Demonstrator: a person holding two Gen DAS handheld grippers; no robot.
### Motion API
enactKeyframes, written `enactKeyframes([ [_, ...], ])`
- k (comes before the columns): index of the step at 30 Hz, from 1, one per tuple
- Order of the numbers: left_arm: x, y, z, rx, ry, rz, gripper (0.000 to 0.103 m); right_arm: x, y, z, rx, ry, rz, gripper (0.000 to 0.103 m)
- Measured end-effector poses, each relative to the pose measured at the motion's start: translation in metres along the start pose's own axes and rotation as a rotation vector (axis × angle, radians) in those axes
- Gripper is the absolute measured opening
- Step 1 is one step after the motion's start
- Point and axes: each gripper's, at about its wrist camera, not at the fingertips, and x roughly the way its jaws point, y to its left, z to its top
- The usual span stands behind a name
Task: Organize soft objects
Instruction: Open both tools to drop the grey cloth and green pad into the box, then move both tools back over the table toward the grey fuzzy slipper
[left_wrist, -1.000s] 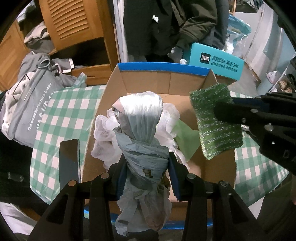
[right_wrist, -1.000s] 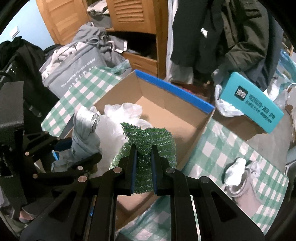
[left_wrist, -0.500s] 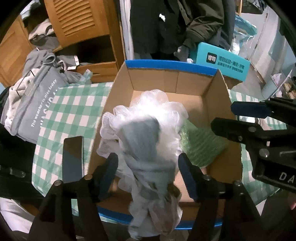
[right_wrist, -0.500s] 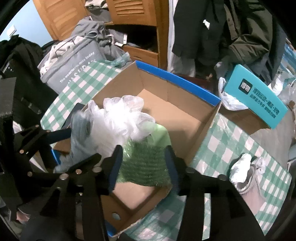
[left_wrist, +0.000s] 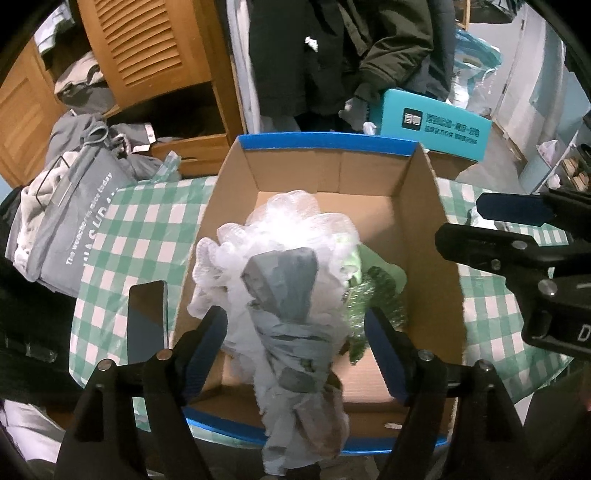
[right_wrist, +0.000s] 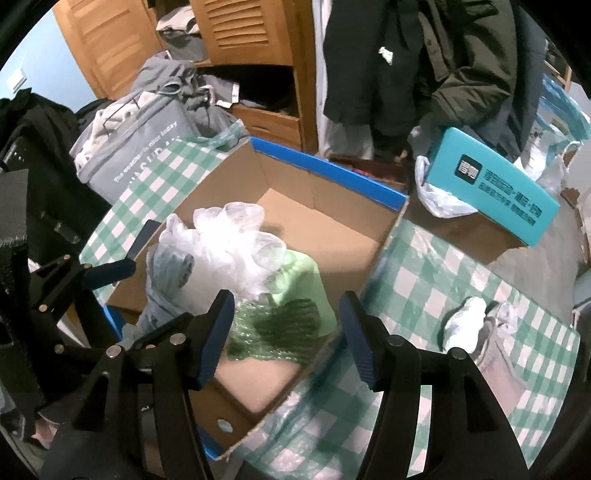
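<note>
A cardboard box (left_wrist: 325, 173) with a blue rim stands on the green checked tablecloth (left_wrist: 140, 229). A white mesh bundle wrapped in a grey plastic bag (left_wrist: 284, 295) lies in its near left part and hangs over the near rim. My left gripper (left_wrist: 295, 325) straddles it, its jaws opening, pads clear of the bundle. A sparkly green sponge (right_wrist: 280, 328) rests in the box on a light green cloth (right_wrist: 301, 273). Above it my right gripper (right_wrist: 287, 301) is opening too, with nothing gripped. In the right wrist view the bundle (right_wrist: 229, 240) lies left of the sponge.
A grey tote bag (left_wrist: 70, 236) of clothes sits at the left, a dark flat slab (left_wrist: 147, 321) beside the box. A teal carton (right_wrist: 491, 192) lies behind it; crumpled white fabric (right_wrist: 465, 325) lies on the cloth at the right. Wooden cabinets and dark coats stand behind.
Both grippers have gone from shut to open. The green sponge left the right gripper and dropped into the box. The left fingers spread off the grey-wrapped bundle, which sank lower.
</note>
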Motion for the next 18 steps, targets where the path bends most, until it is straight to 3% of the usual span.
enactKeyframes([
  [18,-0.006,-0.051,0.008,0.094,-0.015,-0.035,0.079,-0.033,-0.047,-0.031,0.083,-0.031,-0.080,0.061],
])
